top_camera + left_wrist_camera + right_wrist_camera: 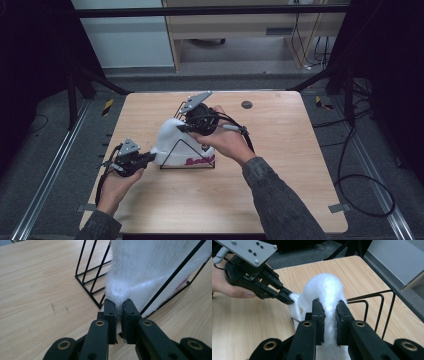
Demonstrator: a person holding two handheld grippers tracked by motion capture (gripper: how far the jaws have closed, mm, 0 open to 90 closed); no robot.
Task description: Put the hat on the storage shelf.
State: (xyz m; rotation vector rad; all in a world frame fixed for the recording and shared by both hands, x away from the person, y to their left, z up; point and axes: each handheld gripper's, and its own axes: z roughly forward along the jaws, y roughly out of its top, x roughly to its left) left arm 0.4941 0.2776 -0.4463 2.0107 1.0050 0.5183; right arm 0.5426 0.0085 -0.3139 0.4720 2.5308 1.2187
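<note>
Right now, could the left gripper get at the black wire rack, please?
Probably not yet: the left gripper is shut on the white fluffy hat. The black wire rack stands right beside its jaws, so it would need to let go first.

Light wood table point(280, 165) on grey floor point(45, 165), floor rails point(52, 165) each side, black frame legs, pale cabinet point(250, 25) behind, loose cables point(360, 190) right, dim lighting.

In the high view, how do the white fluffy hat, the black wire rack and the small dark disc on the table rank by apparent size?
1. white fluffy hat
2. black wire rack, only slightly smaller, so this order is unsure
3. small dark disc
</note>
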